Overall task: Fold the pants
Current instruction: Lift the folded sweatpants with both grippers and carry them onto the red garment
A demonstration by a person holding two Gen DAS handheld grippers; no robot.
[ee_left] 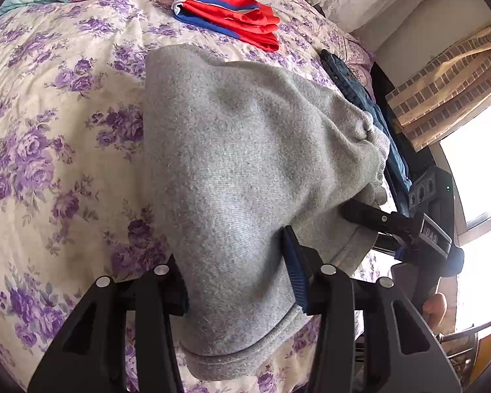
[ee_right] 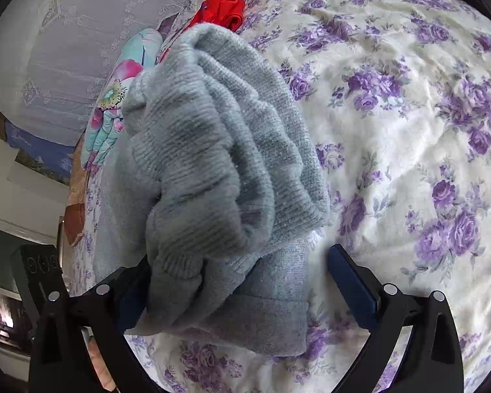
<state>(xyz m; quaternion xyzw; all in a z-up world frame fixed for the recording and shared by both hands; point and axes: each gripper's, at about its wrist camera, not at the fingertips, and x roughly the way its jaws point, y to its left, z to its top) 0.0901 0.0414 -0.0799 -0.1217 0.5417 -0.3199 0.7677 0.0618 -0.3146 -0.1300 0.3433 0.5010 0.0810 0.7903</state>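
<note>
Where the grey pants (ee_left: 245, 170) lie bunched on the flowery bed (ee_left: 65, 137), pinched at one end between the fingers (ee_left: 294, 271) of the left gripper (ee_left: 239, 281), with its other finger mostly hidden behind cloth. Spread wide around the ribbed end, the right gripper (ee_right: 245, 291), right finger clear of the cloth, left finger half hidden. Partly covered behind: red clothes (ee_left: 226, 16) and blue jeans (ee_left: 370, 111).
</note>
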